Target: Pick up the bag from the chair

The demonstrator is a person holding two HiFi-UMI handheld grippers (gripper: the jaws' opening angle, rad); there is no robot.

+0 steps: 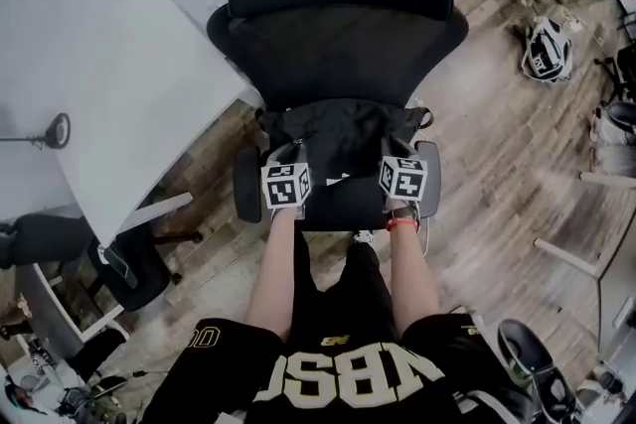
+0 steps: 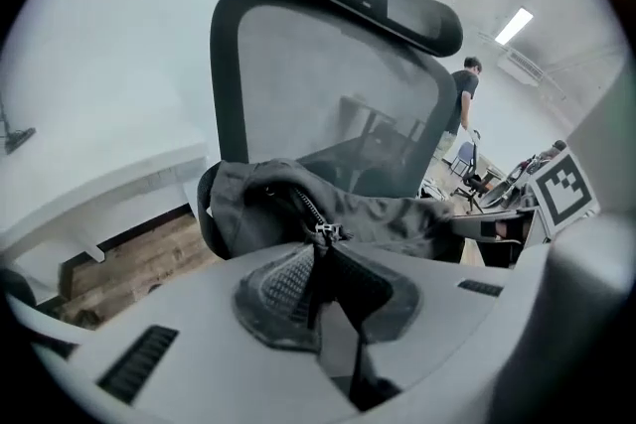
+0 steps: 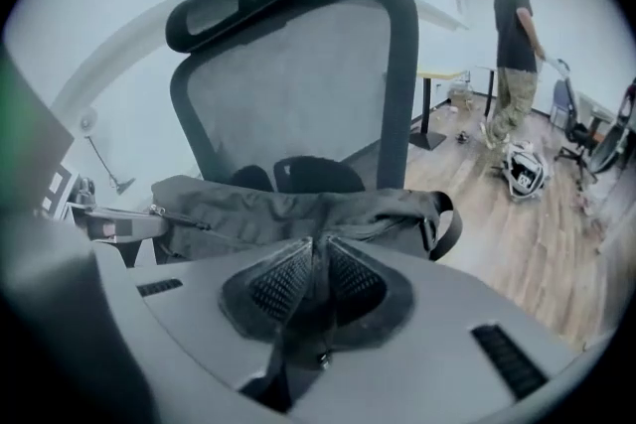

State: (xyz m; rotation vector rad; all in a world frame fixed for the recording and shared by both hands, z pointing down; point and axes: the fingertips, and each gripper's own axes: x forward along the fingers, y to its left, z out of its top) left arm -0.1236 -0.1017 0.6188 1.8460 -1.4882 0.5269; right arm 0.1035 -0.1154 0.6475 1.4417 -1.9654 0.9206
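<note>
**A:** Where is the bag?

**B:** The black bag (image 1: 338, 136) is on the seat of the mesh chair (image 1: 338, 35), close against the backrest. The chair stands just beside the near corner of the white worktop (image 1: 119, 74).

**A:** And the fingers?

**B:** The left gripper (image 1: 285, 154) is at the bag's left end. Its fingers (image 2: 283, 288) are clenched on a fold of fabric just under the zip pull (image 2: 326, 233). The right gripper (image 1: 402, 152) is at the bag's right end. Its two pads are pinched tight on another fold, near the strap loop (image 3: 447, 225).

**A:** Is the bag clear of the seat?

**B:** I cannot tell. Its underside is hidden in every view.
</note>
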